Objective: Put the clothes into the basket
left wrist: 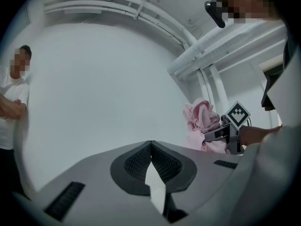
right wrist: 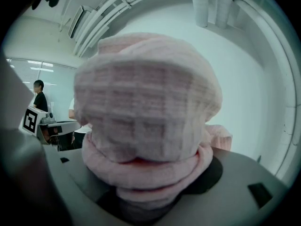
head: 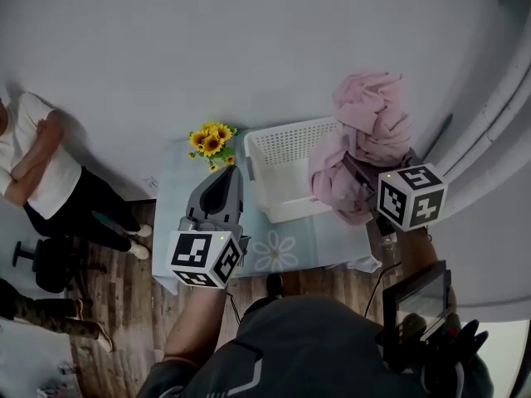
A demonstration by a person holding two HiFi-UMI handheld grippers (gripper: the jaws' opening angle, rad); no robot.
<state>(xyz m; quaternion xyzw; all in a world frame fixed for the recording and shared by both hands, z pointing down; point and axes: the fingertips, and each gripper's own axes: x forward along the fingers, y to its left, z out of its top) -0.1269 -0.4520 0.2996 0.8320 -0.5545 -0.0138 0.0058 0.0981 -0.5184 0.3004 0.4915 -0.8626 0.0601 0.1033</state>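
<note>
A bundle of pink clothes (head: 369, 131) hangs bunched in my right gripper (head: 361, 170), just right of the white perforated basket (head: 286, 129) and partly over its right rim. In the right gripper view the pink clothes (right wrist: 148, 107) fill the picture and are pinched between the jaws, hiding the fingertips. My left gripper (head: 231, 172) sits left of the basket, over the table, with its jaws shut together and nothing in them (left wrist: 150, 144). The left gripper view also shows the pink clothes (left wrist: 200, 119) in the right gripper (left wrist: 220, 133) at its right.
The basket stands on a small table (head: 177, 191) with a pale flowered cloth. A bunch of sunflowers (head: 211, 142) stands at the table's far left corner. A person in a white shirt (head: 41, 168) stands at the left, beside a black office chair (head: 48, 264).
</note>
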